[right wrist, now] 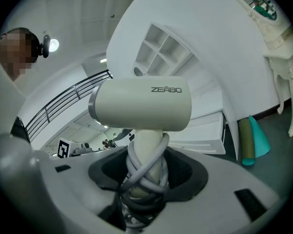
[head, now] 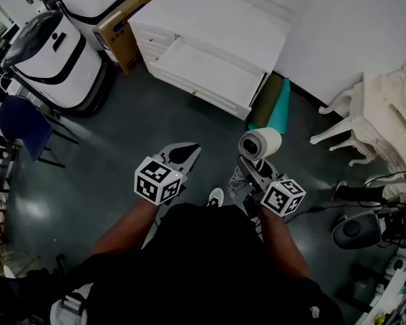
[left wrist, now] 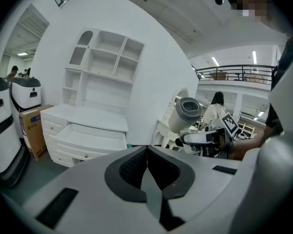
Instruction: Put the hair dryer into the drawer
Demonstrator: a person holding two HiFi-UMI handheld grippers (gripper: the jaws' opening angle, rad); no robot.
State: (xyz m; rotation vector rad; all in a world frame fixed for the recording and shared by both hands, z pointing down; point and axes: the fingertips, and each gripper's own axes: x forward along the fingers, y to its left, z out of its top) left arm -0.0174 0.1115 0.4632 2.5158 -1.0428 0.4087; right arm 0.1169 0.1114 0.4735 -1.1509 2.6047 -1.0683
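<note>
Our right gripper (head: pixel 247 166), forearm stretched forward near our body, faces the white dresser (head: pixel 220 22) far ahead and its open drawer (head: pixel 210 73), jaws clamped on the cord-wrapped handle of the hair dryer (head: pixel 260 143). We reckon we should step closer, then lower it flat into the drawer's middle; our left gripper (head: pixel 185 153) hangs alongside, jaws together, empty.
</note>
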